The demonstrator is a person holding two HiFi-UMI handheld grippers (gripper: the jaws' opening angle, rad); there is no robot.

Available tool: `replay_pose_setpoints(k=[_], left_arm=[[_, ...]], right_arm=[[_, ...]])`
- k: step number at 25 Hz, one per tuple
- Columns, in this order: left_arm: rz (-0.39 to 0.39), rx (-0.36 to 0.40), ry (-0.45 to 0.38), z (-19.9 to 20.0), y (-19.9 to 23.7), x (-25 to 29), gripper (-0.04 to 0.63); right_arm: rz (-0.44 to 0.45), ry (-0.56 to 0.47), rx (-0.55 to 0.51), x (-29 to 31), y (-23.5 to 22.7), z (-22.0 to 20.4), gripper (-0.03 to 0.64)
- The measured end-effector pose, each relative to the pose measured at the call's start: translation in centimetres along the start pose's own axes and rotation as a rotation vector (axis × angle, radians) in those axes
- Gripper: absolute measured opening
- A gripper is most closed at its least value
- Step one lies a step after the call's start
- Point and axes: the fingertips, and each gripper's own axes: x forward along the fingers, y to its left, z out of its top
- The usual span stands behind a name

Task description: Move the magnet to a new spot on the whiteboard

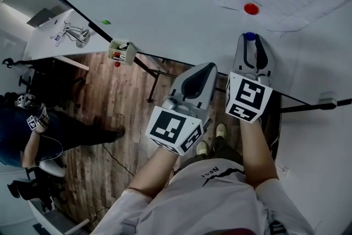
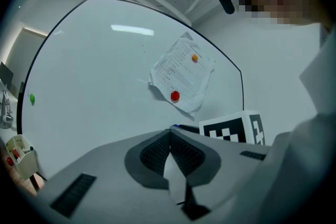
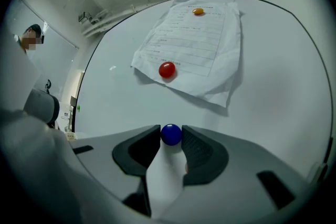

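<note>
Magnet [image 3: 171, 134], blue, sitting pinched at tips of right tongs [image 3: 171, 139], below paper [image 3: 195, 42] on whiteboard [image 3: 278, 97]. Can't tell if it's touching board. Left tongs [image 2: 169, 138] clenched on nothing, idling low. I'm holding squeeze firm, aiming for bare board clear of paper and red magnet [image 3: 167, 69], planning flat press before letting go.
</note>
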Motion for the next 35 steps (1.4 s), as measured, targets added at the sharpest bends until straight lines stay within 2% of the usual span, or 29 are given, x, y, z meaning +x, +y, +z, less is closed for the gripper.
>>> replay_pose_setpoints(k=[5, 14, 26, 35], left_arm=[[0.009, -0.001, 0.003, 0.0, 0.6, -0.9, 0.011], [0.009, -0.014, 0.004, -0.4, 0.7, -1.9, 0.011], [-0.019, -0.009, 0.003, -0.5, -2.1, -3.1, 0.011], [-0.021, 0.0, 0.007, -0.5, -3.9, -5.1, 0.011]], right_arm=[[-0.04, -0.008, 0.006, 0.1, 0.1, 0.1, 0.129], [0.024, 0.033, 0.076, -0.9, 0.0, -0.8, 0.129], [0.2, 0.058, 0.148, -5.1, 1.7, -0.4, 0.12], [0.315, 0.037, 0.142, -9.1, 3.3, 0.5, 0.057]])
